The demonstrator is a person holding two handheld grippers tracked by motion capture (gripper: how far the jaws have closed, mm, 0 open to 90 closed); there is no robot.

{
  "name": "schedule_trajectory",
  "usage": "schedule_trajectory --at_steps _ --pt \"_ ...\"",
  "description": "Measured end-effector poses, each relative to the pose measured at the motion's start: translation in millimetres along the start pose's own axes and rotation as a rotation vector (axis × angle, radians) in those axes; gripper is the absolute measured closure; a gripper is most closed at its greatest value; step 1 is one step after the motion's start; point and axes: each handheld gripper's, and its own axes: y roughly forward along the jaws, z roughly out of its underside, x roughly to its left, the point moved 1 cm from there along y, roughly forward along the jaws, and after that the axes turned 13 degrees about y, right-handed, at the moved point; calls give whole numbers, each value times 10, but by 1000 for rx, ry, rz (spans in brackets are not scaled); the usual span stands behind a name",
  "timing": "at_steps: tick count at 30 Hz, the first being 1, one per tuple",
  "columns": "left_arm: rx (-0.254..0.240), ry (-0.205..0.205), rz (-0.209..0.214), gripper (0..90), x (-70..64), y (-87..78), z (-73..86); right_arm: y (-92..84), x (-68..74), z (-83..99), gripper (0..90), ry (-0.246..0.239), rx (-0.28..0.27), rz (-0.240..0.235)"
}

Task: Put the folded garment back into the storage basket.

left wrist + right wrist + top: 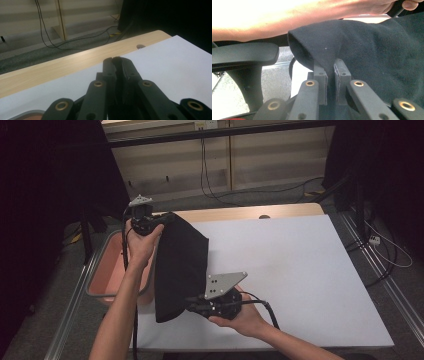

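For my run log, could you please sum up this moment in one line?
left gripper: shut on black cloth | right gripper: shut on black cloth | cloth held up over white table | pink bin at left

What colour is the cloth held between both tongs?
Plain black, no pattern: the cloth shows best in the high view; close up it looks dark charcoal.
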Motion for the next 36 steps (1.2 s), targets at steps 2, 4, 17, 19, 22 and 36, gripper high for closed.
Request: schedule_trajectory --at_steps 2,4,17,19,22,36 --pt "-2 -3 -2 831 18 -19 -9 15 8 -24 831 -9 0 -4" --pt "0 0 -3 832 32 -43 -23 26 17 -56 831 -22 0 -4" --pt "-23 -9 -21 831 216 -216 -18 175 24 -219 831 -32 -37 -41" --pt "-23 -10 -27 831 246 -242 -7 205 25 -235 831 -34 -33 -52" --pt "-31 -28 -26 832 298 -276 7 250 21 -262 831 -30 -28 -64" --pt "-19 -25 -74 832 478 -372 -13 427 -5 -394 831 -40 -20 -79"
